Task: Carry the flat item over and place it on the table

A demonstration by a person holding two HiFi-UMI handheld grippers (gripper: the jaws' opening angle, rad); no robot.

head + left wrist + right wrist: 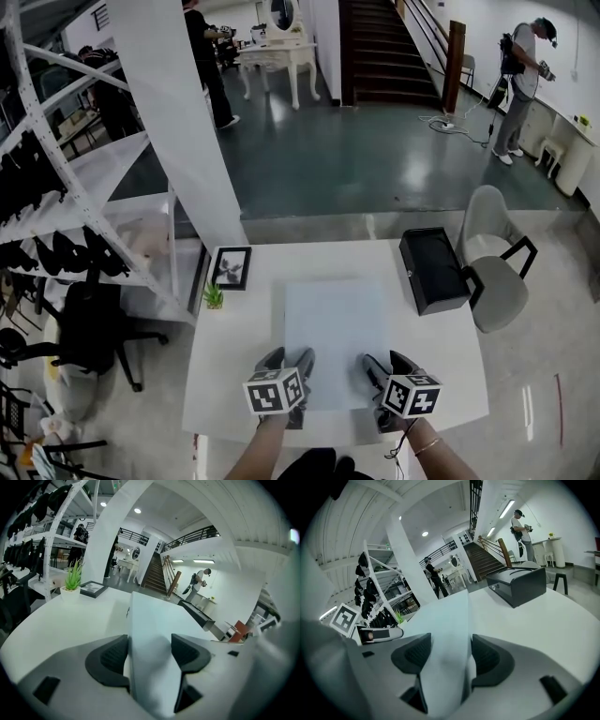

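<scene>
Sheet [336, 342] held flat over the white counter [234, 375].
Left claw [288, 360] and right claw [389, 364] each clamp its near edge; black case [433, 270] alongside is shut; small pot [214, 302] holds a plant.

From the head we looked steeply down on the white table [234, 375], the cameras on the left gripper [288, 359] and right gripper [389, 364] sat low and close behind their own jaws, facing out across the tabletop toward the staircase [384, 47] — all three views shared the pale sheet [336, 337] and black case [433, 270].
</scene>
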